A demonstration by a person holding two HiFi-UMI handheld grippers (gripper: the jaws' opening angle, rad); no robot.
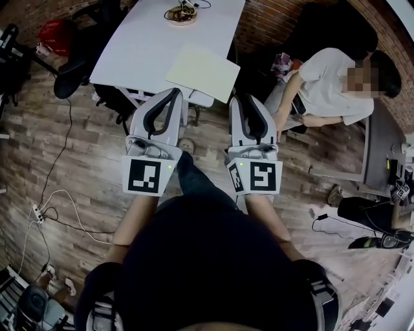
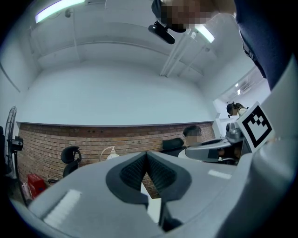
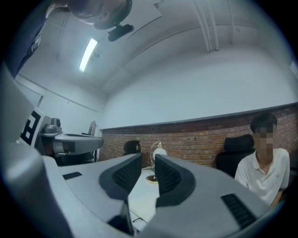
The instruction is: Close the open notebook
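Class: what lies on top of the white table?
A pale notebook near its front edge, a small dish at the far end. Anything beneath the notebook is covered.

Desk point(image 1: 139, 48): smooth matt white top. Notebook point(image 1: 202, 71): pale matt paper. Floor point(image 1: 84, 161): worn wood planks. Wall point(image 2: 70, 137): rough red brick. Left gripper point(image 1: 172, 92), right gripper point(image 1: 250, 98): smooth grey plastic, ribbed black pads point(image 2: 163, 174).

A white table point(image 1: 139, 48) occupies the upper centre. A seated person point(image 1: 330, 87) is at upper right. A power strip point(image 1: 37, 213) lies at left.
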